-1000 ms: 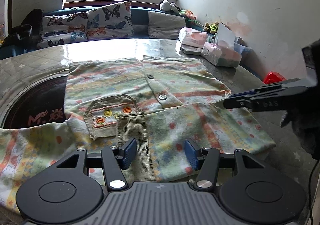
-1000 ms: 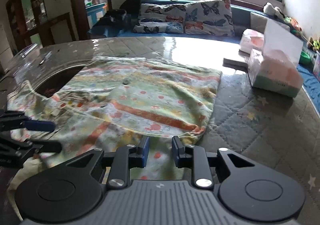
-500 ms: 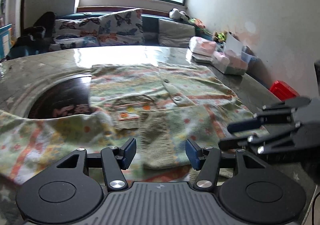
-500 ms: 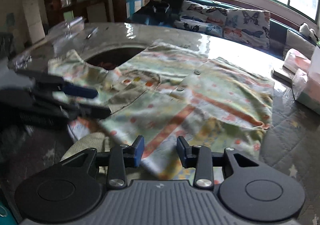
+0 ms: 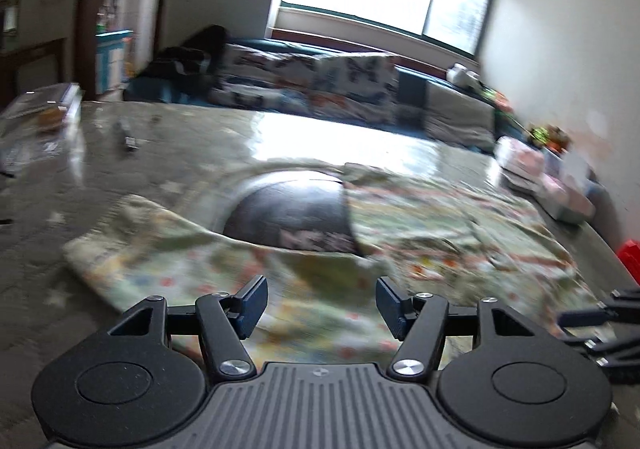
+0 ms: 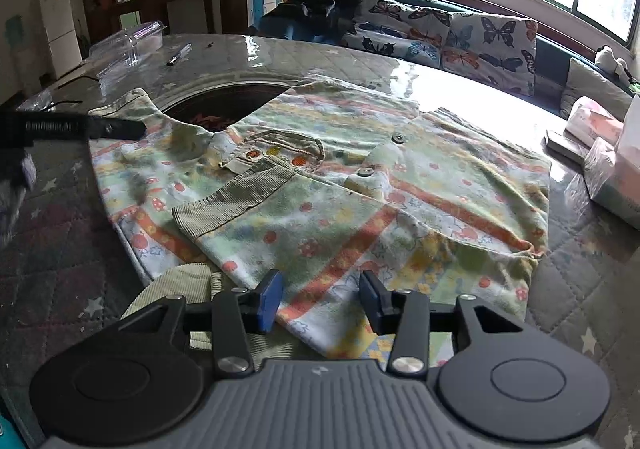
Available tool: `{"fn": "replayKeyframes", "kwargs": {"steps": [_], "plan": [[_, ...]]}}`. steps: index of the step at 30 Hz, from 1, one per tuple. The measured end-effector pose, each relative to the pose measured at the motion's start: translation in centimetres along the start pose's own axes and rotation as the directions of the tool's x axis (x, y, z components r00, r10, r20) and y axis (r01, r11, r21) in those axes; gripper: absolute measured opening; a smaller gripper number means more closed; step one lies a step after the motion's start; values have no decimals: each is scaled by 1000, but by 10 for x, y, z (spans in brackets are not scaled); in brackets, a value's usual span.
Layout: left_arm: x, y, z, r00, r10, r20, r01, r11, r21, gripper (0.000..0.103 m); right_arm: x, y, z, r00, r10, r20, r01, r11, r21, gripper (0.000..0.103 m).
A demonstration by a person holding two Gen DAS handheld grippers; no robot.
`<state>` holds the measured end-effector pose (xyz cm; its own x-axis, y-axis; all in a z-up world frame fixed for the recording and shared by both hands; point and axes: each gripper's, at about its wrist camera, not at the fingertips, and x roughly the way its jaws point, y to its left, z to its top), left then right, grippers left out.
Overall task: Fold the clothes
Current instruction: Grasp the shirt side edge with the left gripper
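The left gripper [image 5: 318, 303] stands wide apart at its blue-padded fingers [image 5: 251, 303], holding nothing; it hangs above the near sleeve of the patterned shirt [image 5: 420, 233], and through the motion blur it cannot be told whether the pads touch the cloth. In the right wrist view this same tool enters at 9 o'clock as a dark bar over the shirt's outstretched sleeve.

The right gripper [image 6: 320, 301] is likewise spread wide and empty. Its fingers [image 6: 270, 299] sit over the shirt's near hem at 6 o'clock; contact with the fabric cannot be judged. In the left wrist view its tips show at 4 o'clock.

The shirt [image 6: 320, 185] lies flat on the quilted table [image 6: 592, 289], button front up, with one sleeve folded across the chest so its ribbed cuff [image 6: 228, 205] rests just below the pocket [image 6: 280, 149]. Its far edge overlaps the dark round inset [image 6: 216, 109] at 11 o'clock. Tissue packs [image 6: 608, 173] sit at 3 o'clock, well apart from the cloth.
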<state>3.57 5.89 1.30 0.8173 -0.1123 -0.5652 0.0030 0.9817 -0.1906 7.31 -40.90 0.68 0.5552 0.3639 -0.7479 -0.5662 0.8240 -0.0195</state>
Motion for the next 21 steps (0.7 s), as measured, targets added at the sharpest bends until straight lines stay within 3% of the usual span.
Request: {"fn": "replayKeyframes", "kwargs": {"steps": [10,14,21], "plan": [[-5,60,5,980,198,29,-194,974,-121,73,-3,3,4,1000,-15,2,15,1000,-11,44],[-7,73,3,969,245,35,-237,960,-152,79,-4,1,4,1000,-13,7,13,1000,-7,44],[-6,85,5,951,308,31,-296,935,-196,79,-11,-2,5,999,3,41,-3,1000,6,44]]}}
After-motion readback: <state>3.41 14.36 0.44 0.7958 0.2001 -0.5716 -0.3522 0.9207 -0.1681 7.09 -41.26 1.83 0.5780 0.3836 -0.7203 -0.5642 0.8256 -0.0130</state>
